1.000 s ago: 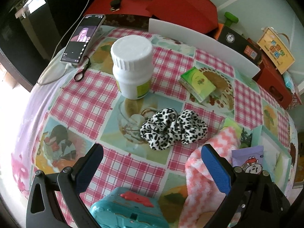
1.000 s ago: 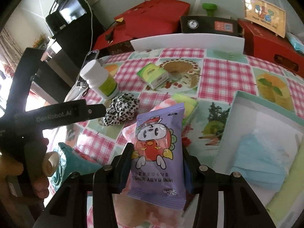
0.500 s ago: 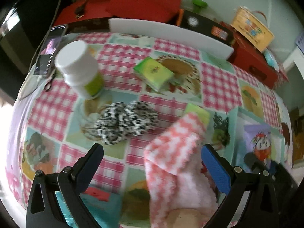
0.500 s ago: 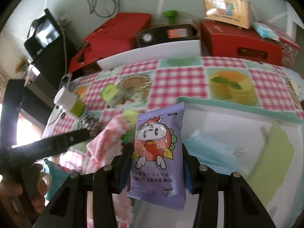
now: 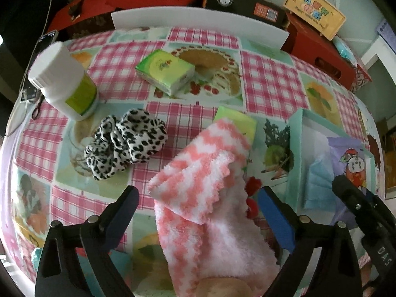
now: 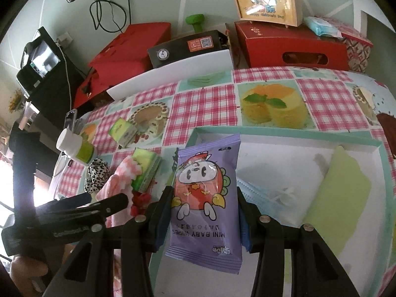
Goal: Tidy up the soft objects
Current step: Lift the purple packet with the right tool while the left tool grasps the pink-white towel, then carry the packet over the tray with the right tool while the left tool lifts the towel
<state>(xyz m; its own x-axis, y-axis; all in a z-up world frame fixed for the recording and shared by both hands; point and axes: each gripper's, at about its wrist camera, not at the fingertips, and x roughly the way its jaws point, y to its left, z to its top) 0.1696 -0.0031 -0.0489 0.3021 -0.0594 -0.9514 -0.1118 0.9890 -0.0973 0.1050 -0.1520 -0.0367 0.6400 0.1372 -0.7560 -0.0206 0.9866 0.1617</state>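
Note:
A pink-and-white fluffy towel (image 5: 203, 173) lies folded on the checked tablecloth, partly over a green pack (image 5: 237, 121). My left gripper (image 5: 198, 198) straddles the towel. Its jaws are closing and the blue pads stand clear of the cloth on both sides. My right gripper (image 6: 204, 193) is shut on a purple baby wipes pack (image 6: 205, 185) and holds it over the teal-rimmed white box (image 6: 284, 138). A blue face mask (image 6: 267, 193) and a yellow-green cloth (image 6: 341, 193) lie in the box. A leopard-print scrunchie (image 5: 123, 143) rests left of the towel.
A white bottle (image 5: 61, 79) stands at the left and a green tissue pack (image 5: 165, 71) lies further back. A small red thing (image 5: 252, 185) sits by the towel. A white board (image 5: 198, 22), red boxes and a phone (image 5: 47, 39) line the far edge.
My left gripper moved right, from in front of the scrunchie to astride the towel. My right gripper carried the wipes pack right, from above the tablecloth to over the box.

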